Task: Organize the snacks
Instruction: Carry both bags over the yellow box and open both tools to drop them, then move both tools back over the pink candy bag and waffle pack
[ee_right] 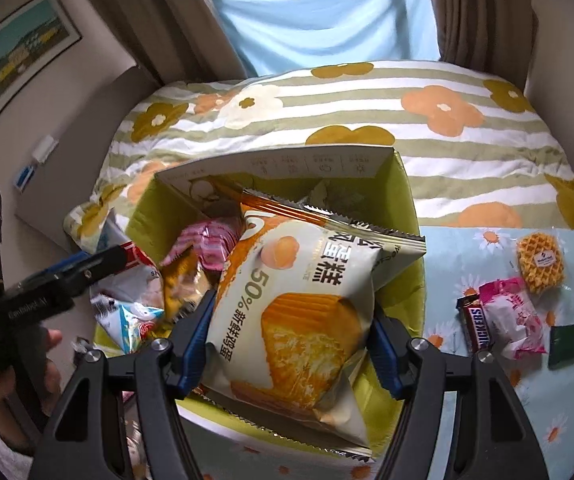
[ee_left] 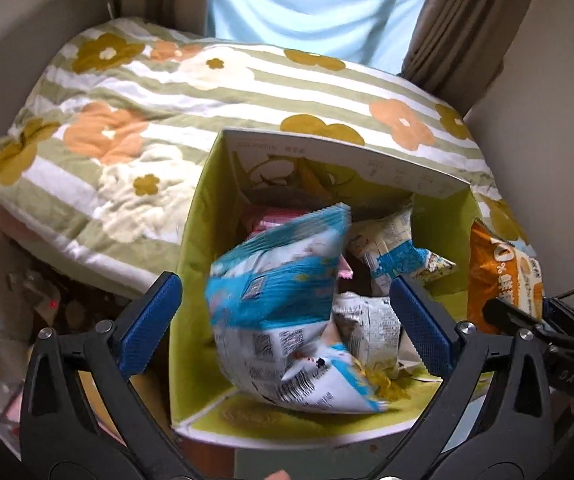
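A green cardboard box (ee_left: 191, 248) stands open and holds several snack packets. In the left wrist view my left gripper (ee_left: 287, 316) is open above the box, and a blurred blue and white packet (ee_left: 279, 300) sits between its fingers without touching them. In the right wrist view my right gripper (ee_right: 289, 344) is shut on an orange and white cake packet (ee_right: 299, 316) and holds it over the box (ee_right: 411, 216). That packet also shows at the right of the left wrist view (ee_left: 503, 276).
A flowered striped quilt (ee_left: 127, 112) lies on the bed behind the box. On the flowered tablecloth (ee_right: 567, 412) to the right lie a waffle (ee_right: 541, 264), a Snickers bar (ee_right: 479, 328), a pink packet (ee_right: 515, 320) and a dark green packet (ee_right: 567, 344).
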The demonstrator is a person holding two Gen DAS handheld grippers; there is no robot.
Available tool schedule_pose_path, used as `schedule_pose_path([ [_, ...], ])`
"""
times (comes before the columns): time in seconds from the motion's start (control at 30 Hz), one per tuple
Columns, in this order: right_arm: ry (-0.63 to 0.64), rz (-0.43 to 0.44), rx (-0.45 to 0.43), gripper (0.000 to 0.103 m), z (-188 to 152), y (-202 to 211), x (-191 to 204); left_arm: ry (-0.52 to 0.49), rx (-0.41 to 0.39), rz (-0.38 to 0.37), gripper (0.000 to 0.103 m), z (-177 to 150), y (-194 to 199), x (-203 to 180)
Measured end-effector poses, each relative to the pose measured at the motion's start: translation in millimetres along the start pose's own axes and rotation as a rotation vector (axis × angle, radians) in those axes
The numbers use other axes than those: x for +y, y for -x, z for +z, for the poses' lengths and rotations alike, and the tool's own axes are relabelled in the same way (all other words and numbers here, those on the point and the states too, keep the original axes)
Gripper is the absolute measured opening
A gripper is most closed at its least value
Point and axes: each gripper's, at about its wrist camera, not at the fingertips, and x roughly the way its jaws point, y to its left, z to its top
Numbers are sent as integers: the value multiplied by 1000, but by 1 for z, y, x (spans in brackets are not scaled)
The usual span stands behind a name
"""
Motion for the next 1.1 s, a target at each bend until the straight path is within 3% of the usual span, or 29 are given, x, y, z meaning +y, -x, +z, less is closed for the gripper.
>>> schedule_pose_path([
  [0.27, 81, -36, 21, 69, -16, -4, 5, 24, -1, 16, 103, -14, 14, 6],
  [0.33, 88, -51, 3, 96, -18, -4, 4, 22, -3, 19, 103, -17, 17, 5],
  [0.4, 95, -66, -35, 103, -21, 0, 1, 16, -6, 23, 103, -21, 22, 3],
  [0.7, 71, -77, -64, 102, -30, 18, -4, -23, -17, 6, 103, -32, 40, -7],
  [1.1, -17, -112, -92, 102, -47, 54, -20, -141, -24, -88, 103, -35, 46, -51],
])
